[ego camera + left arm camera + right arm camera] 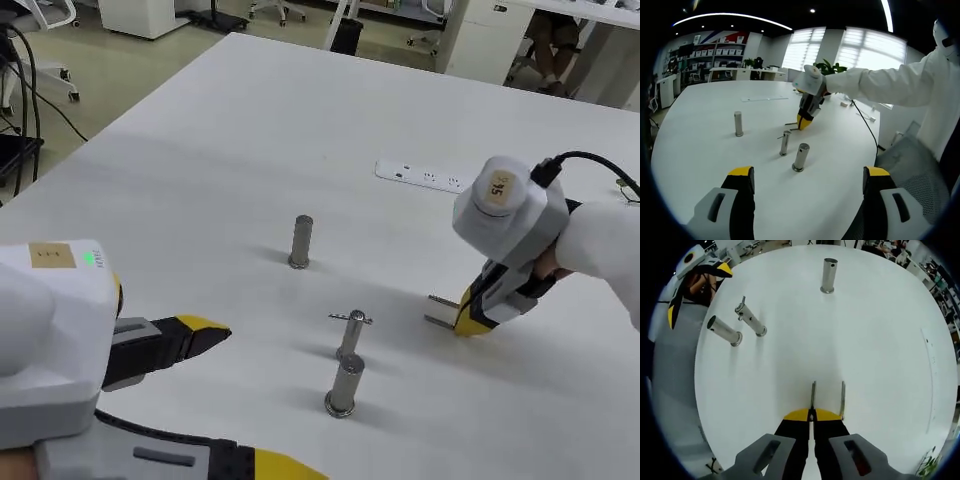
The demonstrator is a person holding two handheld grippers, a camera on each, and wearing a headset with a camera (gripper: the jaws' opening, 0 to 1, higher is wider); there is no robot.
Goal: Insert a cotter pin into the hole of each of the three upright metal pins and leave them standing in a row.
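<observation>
- White table (200,150) carries three upright metal pins, standing in a loose row that runs from far to near.
- Far metal pin (301,241) stands well apart from the other two, and its top hole is bare.
- Middle metal pin (350,340) has the fitted cotter pin (351,319) passed crosswise through it near the top.
- Near metal pin (345,383) stands just beside the middle one, on its near side, with nothing through it.
- Right gripper (468,322) is to the right of the middle metal pin, tilted down with its yellow tips at the table surface.
- Its jaws are pressed together; in the right gripper view the clamped cotter pin (813,395) sticks straight out from the seam between them.
- Spare cotter pin (842,399) lies parallel to the clamped one, with its end at the edge of the jaw tip. I cannot tell whether the jaw touches it.
- Left gripper (808,176) is at the near left, above the table, with jaws spread wide and nothing between them. The left gripper view looks along them toward the three pins.
- White power strip (420,177) lies on the far right of the table, well beyond the pins.
</observation>
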